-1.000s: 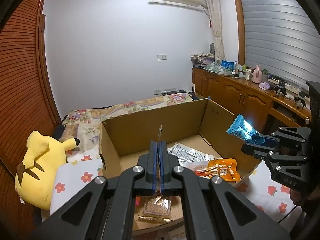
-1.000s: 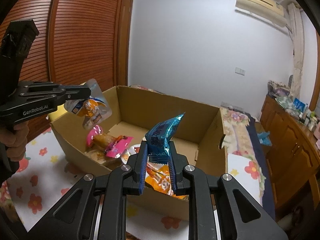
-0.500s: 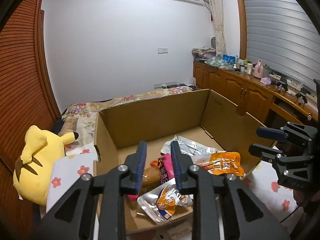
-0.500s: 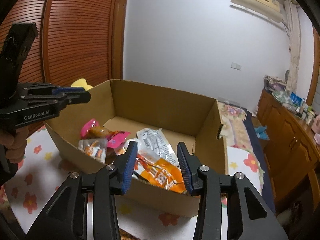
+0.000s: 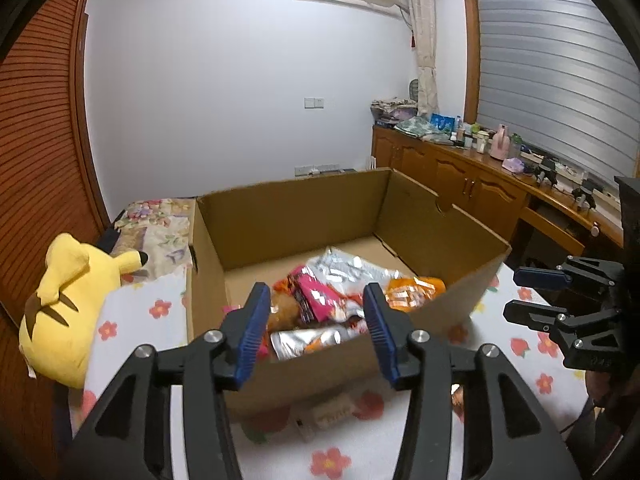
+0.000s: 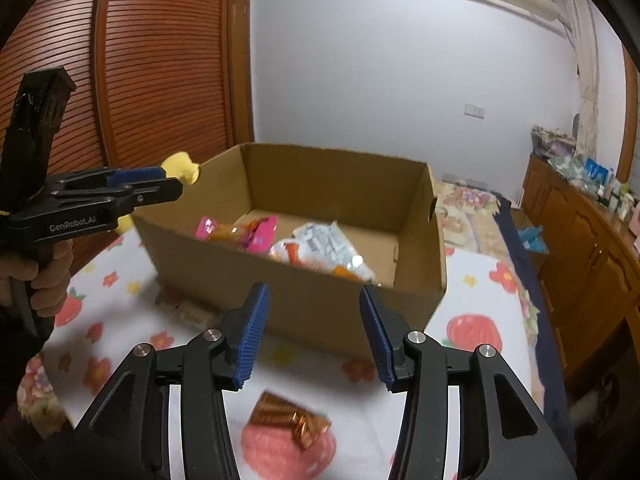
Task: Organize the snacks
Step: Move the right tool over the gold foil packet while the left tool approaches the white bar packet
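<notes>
Both tongs, left (image 5: 316, 330) and right (image 6: 314, 334), are opening, empty; next, straddle the copper-wrapped snack (image 6: 290, 424) near the table's front edge squarely.

A bench (image 6: 460, 280) under a white cloth printed with flowers and strawberries carries an open cardboard box (image 6: 320, 304) near its middle. A copper-coloured packet (image 6: 290, 424) lies on the cloth near the front edge. A yellow plush toy (image 5: 68, 304) sits against the bench's left edge.
</notes>
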